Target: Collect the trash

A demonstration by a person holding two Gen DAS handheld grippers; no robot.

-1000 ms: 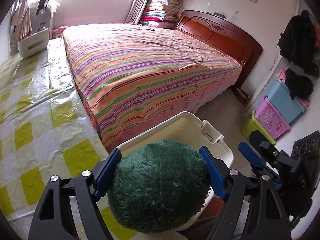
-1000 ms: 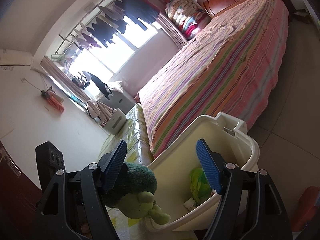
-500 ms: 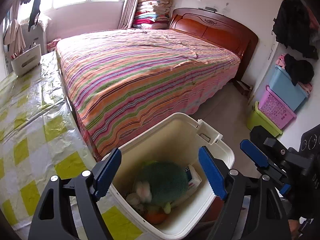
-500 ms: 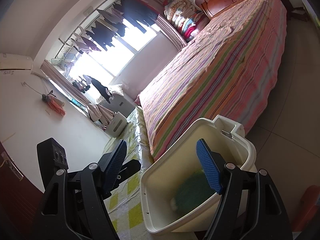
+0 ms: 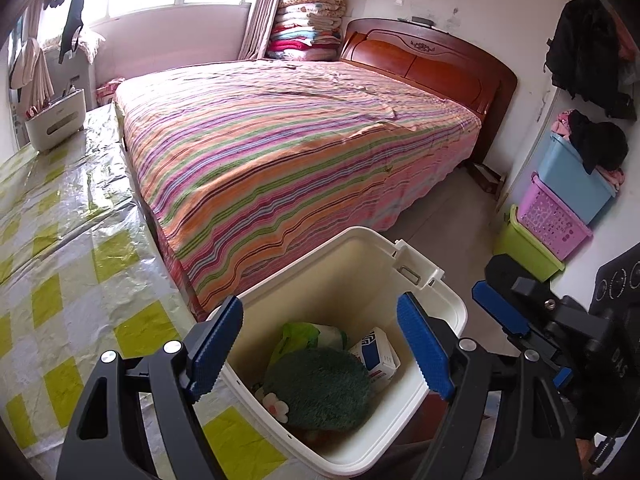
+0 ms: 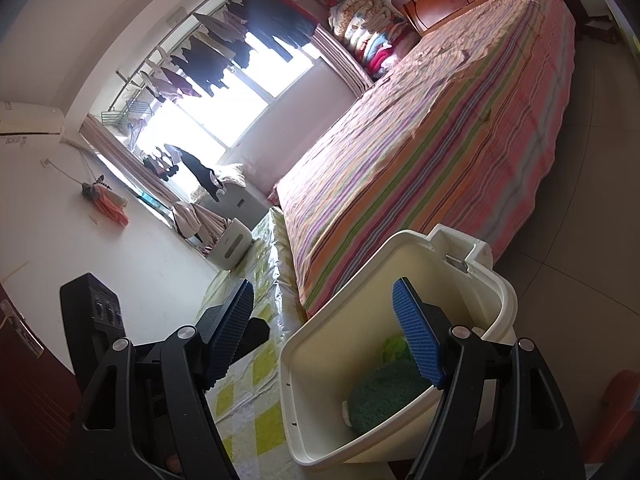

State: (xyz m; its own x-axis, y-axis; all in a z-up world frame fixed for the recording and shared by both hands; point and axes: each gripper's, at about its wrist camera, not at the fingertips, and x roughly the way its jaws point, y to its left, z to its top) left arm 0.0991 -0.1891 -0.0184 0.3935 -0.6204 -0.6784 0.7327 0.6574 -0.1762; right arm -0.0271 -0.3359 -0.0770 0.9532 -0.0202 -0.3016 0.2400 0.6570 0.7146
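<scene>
The fuzzy green toy (image 5: 320, 390) lies inside the white bin (image 5: 436, 276), on top of other trash, at the surface's (image 5: 72, 240) edge. The left gripper (image 5: 320, 344) hangs above it, jaws released. The right gripper (image 6: 324, 336) is released too, holding nothing.

Bedroom in a private home. Double bed (image 5: 296, 152) with striped cover and carved wooden headboard (image 5: 432, 60); folded quilts (image 5: 308, 24) stacked in the corner; laundry (image 6: 224, 56) hung at the window; stacked plastic storage baskets (image 5: 560, 208); what may be an air conditioner (image 6: 28, 120) on the wall.
</scene>
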